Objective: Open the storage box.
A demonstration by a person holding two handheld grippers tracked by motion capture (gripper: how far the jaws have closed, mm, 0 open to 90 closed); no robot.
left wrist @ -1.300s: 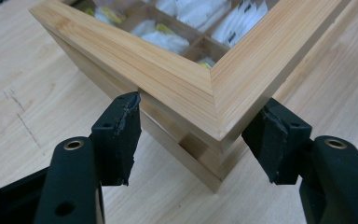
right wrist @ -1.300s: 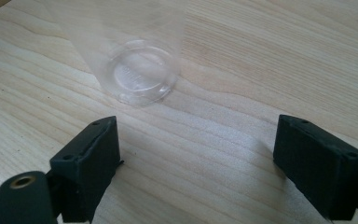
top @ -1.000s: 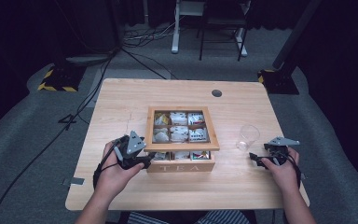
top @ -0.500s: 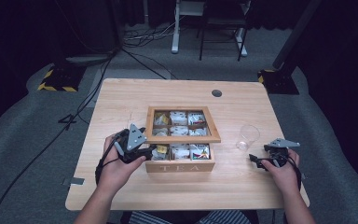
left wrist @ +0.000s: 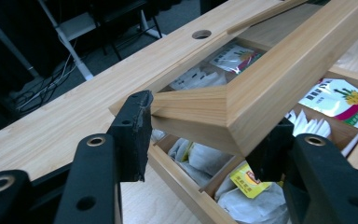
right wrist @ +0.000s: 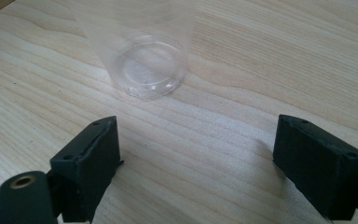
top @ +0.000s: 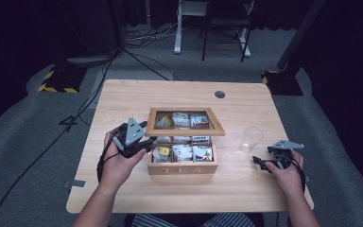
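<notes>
A wooden tea box (top: 182, 168) marked TEA stands mid-table with several tea bags (left wrist: 247, 184) in its compartments. Its glass-paned lid (top: 185, 132) is tilted up at the front. My left gripper (top: 146, 142) is at the lid's front left corner. Its jaws have just been closing, and the pads now press on the corner of the lid (left wrist: 261, 79) from both sides of my left gripper (left wrist: 205, 134). My right gripper (top: 261, 161) rests open on the table at the right, with nothing between the jaws of my right gripper (right wrist: 205, 144). A clear plastic cup (right wrist: 144, 60) stands just beyond it.
The cup (top: 250, 138) stands upright between the box and the table's right edge. The wooden table (top: 123, 99) has a round cable hole (top: 220, 94) at the back. Cables and furniture legs lie on the dark floor behind.
The left gripper has closed onto the lid's corner, and the lid's front edge has risen a little. The right hand has stayed put.
</notes>
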